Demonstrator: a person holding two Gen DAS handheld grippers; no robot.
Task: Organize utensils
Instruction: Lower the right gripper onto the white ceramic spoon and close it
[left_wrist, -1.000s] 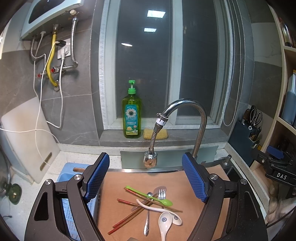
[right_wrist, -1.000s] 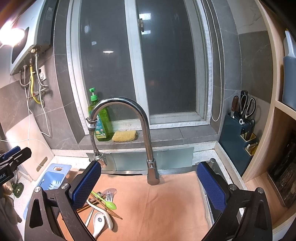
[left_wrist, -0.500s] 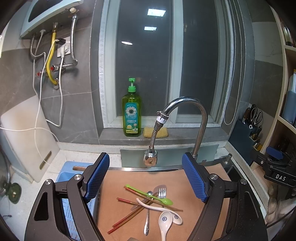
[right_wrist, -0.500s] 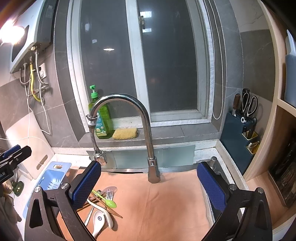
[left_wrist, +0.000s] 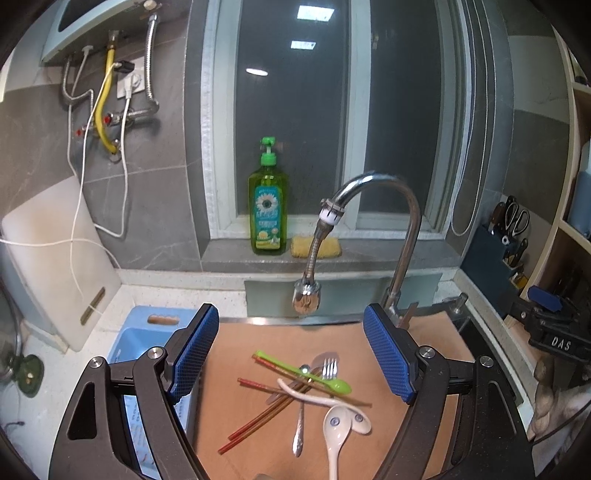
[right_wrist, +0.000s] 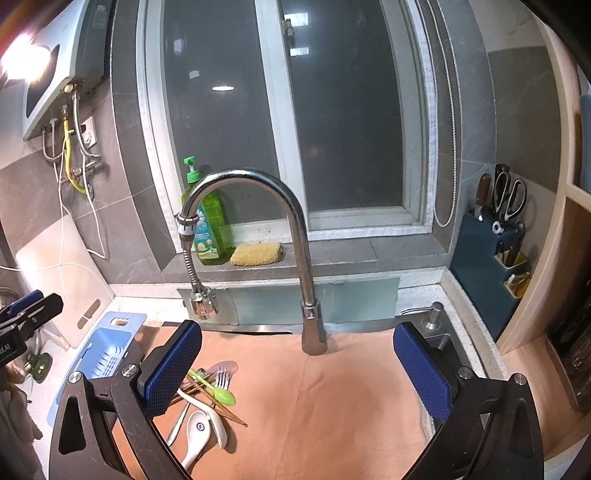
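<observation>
Not started: both my tongs, left (left_wrist: 290, 356) & right (right_wrist: 297, 369), wide open, empty; messy pile of spoons, fork, chopsticks (left_wrist: 303, 391) untouched.

"das" on right hand-held gripper (left_wrist: 561, 344) body

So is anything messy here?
Yes: red-brown chopsticks, a green plastic spoon, a steel fork and two white ceramic spoons lie crisscrossed in a heap on the tan mat.
</observation>
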